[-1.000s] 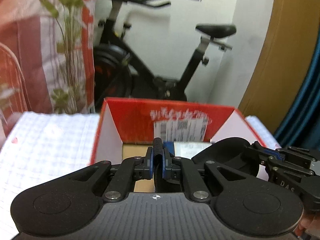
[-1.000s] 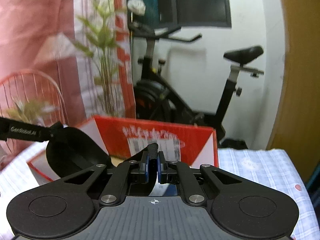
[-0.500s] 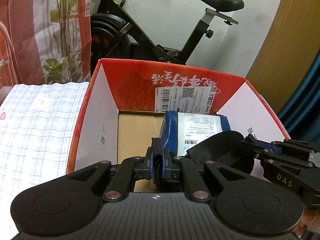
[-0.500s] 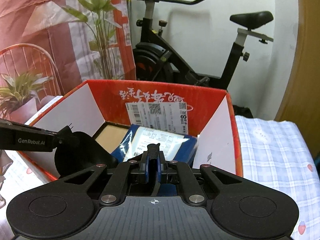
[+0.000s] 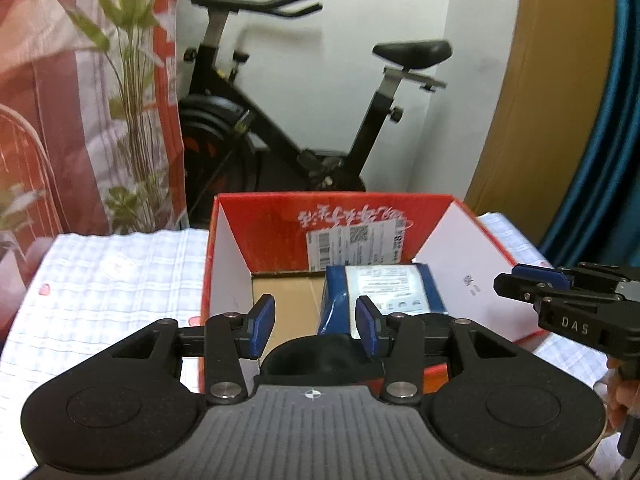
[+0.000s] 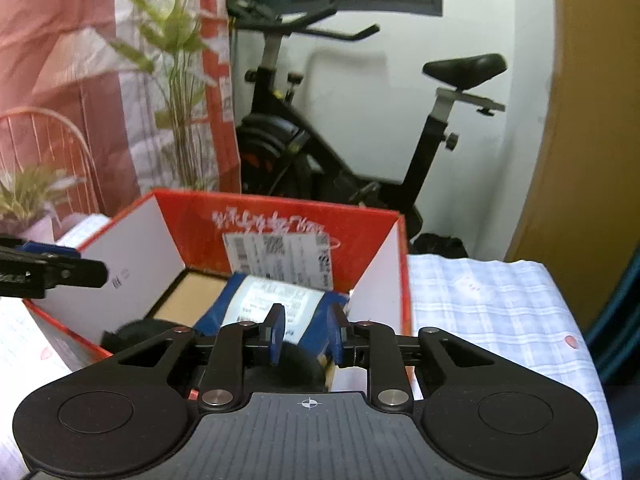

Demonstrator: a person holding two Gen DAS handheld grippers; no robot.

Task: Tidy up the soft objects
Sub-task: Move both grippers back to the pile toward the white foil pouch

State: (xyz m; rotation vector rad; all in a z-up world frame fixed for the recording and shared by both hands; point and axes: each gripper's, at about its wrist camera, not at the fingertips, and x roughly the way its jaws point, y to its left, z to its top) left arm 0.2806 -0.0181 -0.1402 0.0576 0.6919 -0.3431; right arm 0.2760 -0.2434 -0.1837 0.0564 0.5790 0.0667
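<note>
A red cardboard box (image 5: 280,236) with white side flaps stands open on the checked cloth. Inside it lies a blue packet (image 5: 380,292) with a white label, also seen as the blue packet (image 6: 276,300) in the right wrist view. A black soft thing (image 5: 320,354) rests at the box's near end, just below my left gripper (image 5: 315,328). That gripper's jaws are opening and its pads do not press on the thing. My right gripper (image 6: 306,332) is also opening over the black soft thing (image 6: 296,364), without touching it. The right gripper (image 5: 560,304) shows at the right edge.
The box sits on a bed or table covered with white checked cloth (image 5: 108,276). Behind it stand an exercise bike (image 5: 304,120), a potted plant (image 5: 132,80) and a red-and-white curtain. A wooden panel (image 5: 540,100) rises on the right.
Both grippers were shut on the black soft thing; now both have let go and it lies in the box. Both views have drawn back from the box.
</note>
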